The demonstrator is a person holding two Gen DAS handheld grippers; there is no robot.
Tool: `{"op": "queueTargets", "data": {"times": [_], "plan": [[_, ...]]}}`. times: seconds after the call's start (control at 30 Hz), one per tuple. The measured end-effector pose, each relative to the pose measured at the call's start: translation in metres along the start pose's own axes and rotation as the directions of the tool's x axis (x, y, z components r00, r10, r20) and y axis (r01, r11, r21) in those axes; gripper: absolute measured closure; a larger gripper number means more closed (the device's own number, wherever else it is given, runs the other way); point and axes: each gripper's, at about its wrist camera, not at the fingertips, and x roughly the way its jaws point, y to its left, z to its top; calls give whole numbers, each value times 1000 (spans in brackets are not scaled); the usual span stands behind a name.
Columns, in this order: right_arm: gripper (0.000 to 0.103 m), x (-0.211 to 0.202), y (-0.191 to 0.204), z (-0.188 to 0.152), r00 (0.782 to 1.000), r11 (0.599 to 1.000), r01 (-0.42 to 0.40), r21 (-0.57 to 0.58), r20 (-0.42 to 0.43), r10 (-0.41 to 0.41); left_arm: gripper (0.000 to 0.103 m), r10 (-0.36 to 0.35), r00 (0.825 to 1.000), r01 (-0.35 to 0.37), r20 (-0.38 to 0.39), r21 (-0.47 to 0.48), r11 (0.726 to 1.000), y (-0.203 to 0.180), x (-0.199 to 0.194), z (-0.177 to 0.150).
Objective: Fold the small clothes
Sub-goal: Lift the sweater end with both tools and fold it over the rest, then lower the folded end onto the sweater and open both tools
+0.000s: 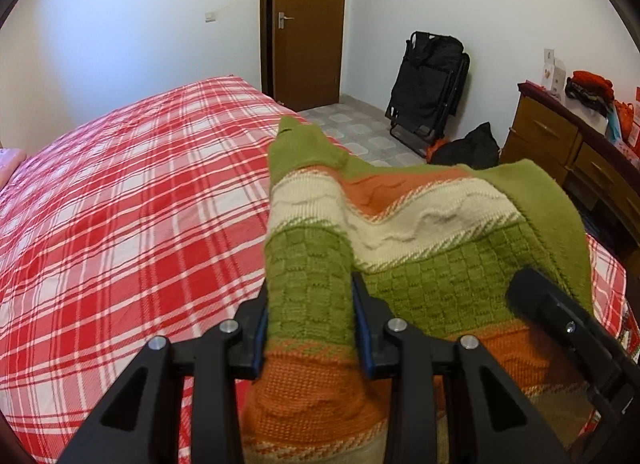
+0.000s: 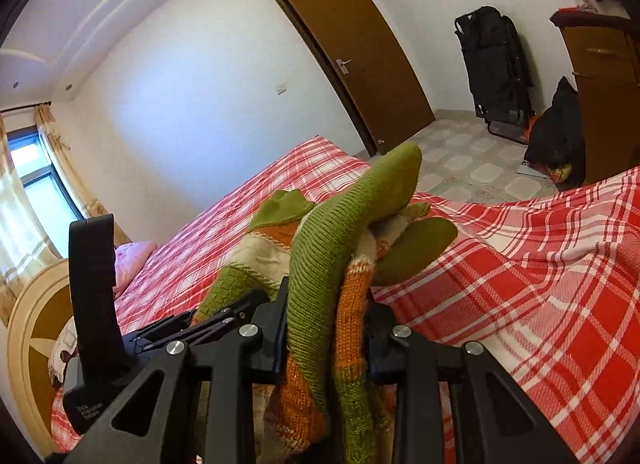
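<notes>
The sweater (image 1: 400,232), striped green, cream and orange, hangs above the bed (image 1: 120,204), held up over its near edge. Left tongs (image 1: 312,328) are clamped on a bunched green-and-orange fold; the knit fills the gap between the blue pads. Right tongs (image 2: 326,328) pinch another bunch, a green ribbed edge arching up out of the jaws. In the left view the right tongs' black body shows just beside the sweater's lower right. Red plaid cover spreads out beneath. Beyond the bed's far corner: brown door (image 1: 306,24), folded black chair (image 1: 430,88), dresser (image 1: 568,144).
</notes>
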Motion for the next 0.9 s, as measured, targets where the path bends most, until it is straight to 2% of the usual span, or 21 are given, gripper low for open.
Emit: {"op": "queueTargets", "data": {"times": [0.17,0.5,0.57,0.67,0.77,0.8,0.83,0.9], "plan": [[73,20,-16,1,999,999,32,5,2,-32,67,17,1000,-17,-14,11,1000,-8,19,5],[73,47,-48,-10,994,990,90,108,-74,-82,67,67,996,-66,-60,28,997,-15,58,2],[73,51,-48,-14,988,987,127,98,-103,-117,63,73,995,-71,-71,21,997,-12,60,1],[73,57,-55,-21,979,980,159,120,-150,-141,51,110,991,-108,-77,33,994,-11,63,0],[69,57,-60,-25,975,975,171,145,-168,-146,31,164,984,-160,-65,63,985,-9,61,-5],[65,56,-62,-25,973,972,176,154,-175,-149,24,180,982,-176,-59,67,982,-7,60,-7],[61,55,-64,-26,973,971,173,165,-178,-143,20,182,981,-178,-61,65,982,-4,59,-8],[60,47,-65,-26,974,966,176,188,-176,-143,19,163,984,-160,-73,45,986,2,56,-9]]}}
